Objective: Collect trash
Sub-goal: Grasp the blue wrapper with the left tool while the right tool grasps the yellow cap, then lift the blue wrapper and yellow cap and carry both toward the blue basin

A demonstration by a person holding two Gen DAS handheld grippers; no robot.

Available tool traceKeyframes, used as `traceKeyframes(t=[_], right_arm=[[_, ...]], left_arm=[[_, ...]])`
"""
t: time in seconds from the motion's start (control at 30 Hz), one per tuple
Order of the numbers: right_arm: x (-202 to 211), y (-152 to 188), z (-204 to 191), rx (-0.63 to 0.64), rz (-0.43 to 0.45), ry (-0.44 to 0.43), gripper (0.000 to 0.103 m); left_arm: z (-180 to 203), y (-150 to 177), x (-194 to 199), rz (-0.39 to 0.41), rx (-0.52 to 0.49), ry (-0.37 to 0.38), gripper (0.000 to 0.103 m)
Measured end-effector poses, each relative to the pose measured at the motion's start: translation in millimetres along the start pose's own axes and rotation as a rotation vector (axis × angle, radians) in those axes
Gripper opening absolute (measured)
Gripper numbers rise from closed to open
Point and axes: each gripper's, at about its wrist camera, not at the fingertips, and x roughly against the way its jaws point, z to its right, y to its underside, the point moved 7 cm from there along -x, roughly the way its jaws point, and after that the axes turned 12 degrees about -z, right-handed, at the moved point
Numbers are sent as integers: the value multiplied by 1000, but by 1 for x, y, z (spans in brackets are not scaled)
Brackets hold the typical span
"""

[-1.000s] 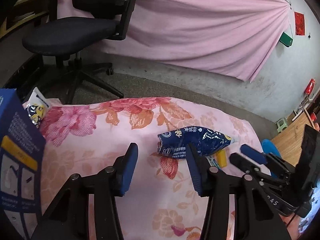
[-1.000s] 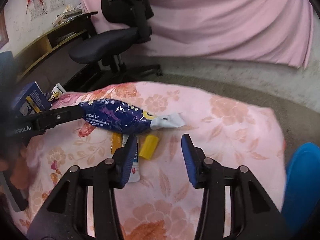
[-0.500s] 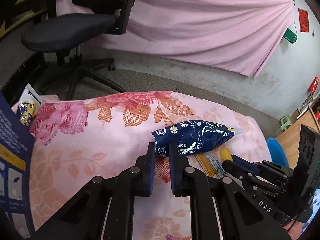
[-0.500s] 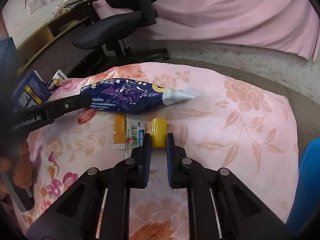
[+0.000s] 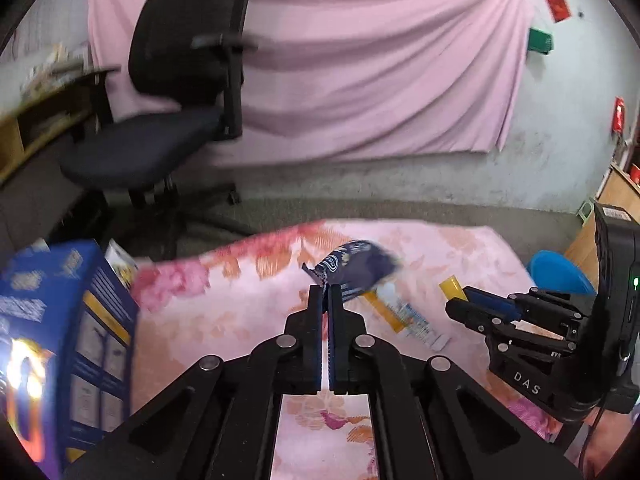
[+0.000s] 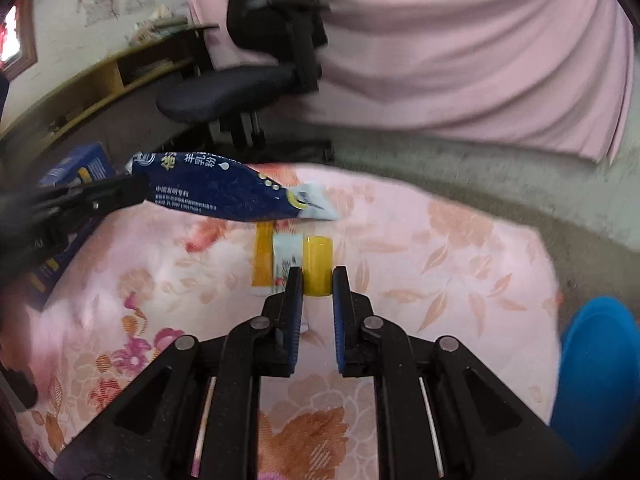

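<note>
1. Right now your left gripper [image 5: 325, 294] has its jaws pressed together on the crimped end of the crinkled dark-blue foil pouch [image 6: 224, 192], which hangs above the pink floral tablecloth [image 6: 460, 248] with its long axis running roughly 9 to 3 o'clock in the right wrist view, white tip toward 3.
2. Your right gripper [image 6: 316, 280] has its jaws closed against the two sides of the small yellow plastic cylinder [image 6: 317, 264]; this reads as a pinch, though whether the cylinder has left the cloth cannot be told.
3. The cylinder's long axis points toward 12 o'clock, straight along the fingers, so the grip falls across its short width, which should hold it well.
4. Just beside the cylinder at 9 o'clock lies the flat white-and-orange sachet [image 6: 276, 260], parallel to it and touching or nearly touching the left finger; it is the piece not yet collected, and your right hand is the nearer one.
5. The round blue plastic bin [image 6: 596, 364] sits off the table edge at about 4 o'clock from your right gripper, well apart from the left one, so I judge the cylinder goes there first.
6. The tall blue cardboard box [image 5: 68, 344] stands at 9 o'clock of your left gripper; keep the pouch clear of it.
</note>
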Motion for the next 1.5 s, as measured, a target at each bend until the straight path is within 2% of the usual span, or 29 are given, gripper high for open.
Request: traceKeyframes(t=[0.2, 0.4, 0.6, 0.77, 0.87, 1.1, 1.2, 1.37, 1.5], right_arm=[[40, 5, 6, -47, 149, 24, 38], [80, 5, 10, -86, 330, 28, 38], [130, 5, 18, -87, 542, 103, 38], [167, 12, 29, -105, 676, 176, 38], [181, 15, 37, -128, 719, 200, 38], [215, 41, 78, -207, 786, 282, 38], [227, 57, 99, -234, 798, 338, 38], [241, 86, 134, -290, 791, 419, 38], [248, 104, 161, -361, 778, 431, 38]], left_arm=[[16, -3, 34, 86, -47, 24, 0], [31, -5, 58, 216, -64, 41, 0], [44, -16, 81, 334, -51, 75, 0], [71, -23, 107, 442, -80, 92, 0], [89, -26, 121, 493, -114, 88, 0], [150, -30, 141, 595, -208, 152, 0], [174, -26, 141, 600, -257, 151, 0], [211, -26, 130, 576, -306, 198, 0], [245, -24, 115, 550, -341, 228, 0]])
